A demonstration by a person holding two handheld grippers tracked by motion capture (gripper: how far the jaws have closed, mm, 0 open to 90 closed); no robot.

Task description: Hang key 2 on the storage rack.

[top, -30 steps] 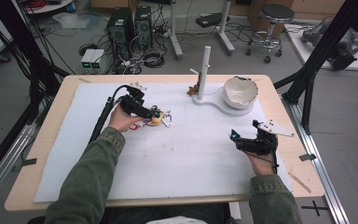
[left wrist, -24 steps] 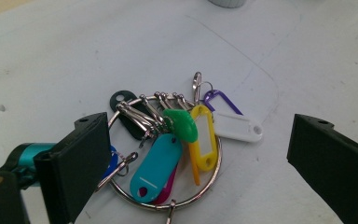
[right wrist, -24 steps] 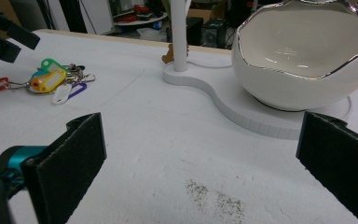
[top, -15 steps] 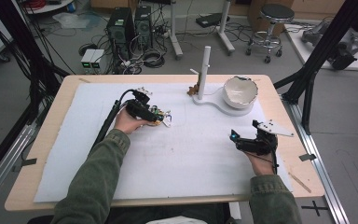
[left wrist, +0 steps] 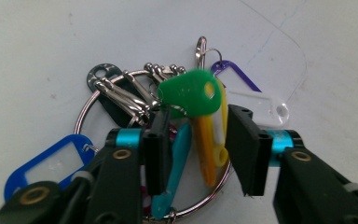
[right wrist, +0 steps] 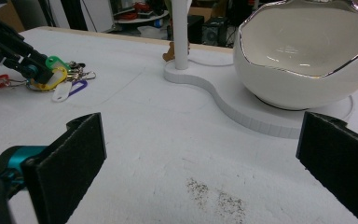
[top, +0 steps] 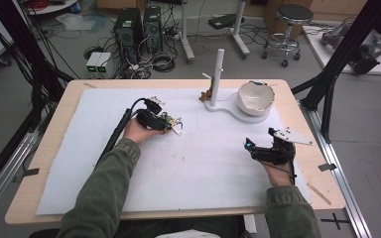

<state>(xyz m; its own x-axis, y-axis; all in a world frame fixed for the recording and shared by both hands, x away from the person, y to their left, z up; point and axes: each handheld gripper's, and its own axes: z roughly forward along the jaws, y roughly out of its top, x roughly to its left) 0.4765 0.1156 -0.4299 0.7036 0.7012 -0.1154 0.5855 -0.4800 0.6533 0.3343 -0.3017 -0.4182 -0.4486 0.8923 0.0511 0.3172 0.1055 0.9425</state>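
The left gripper (left wrist: 198,149), jaws narrowed around the yellow tag on the key bunch (left wrist: 168,140), has drawn it further from the white bowl (top: 255,97); the right gripper (right wrist: 205,163) waits wide open, empty.

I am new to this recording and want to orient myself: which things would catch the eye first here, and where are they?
First, the bunch of coloured key tags at the left gripper, its jaws set around the green and yellow tags, on the white mat left of centre. Next, the white bowl with a shiny wavy rim, on a white stand at the far right. The right gripper is wide open, holding nothing.
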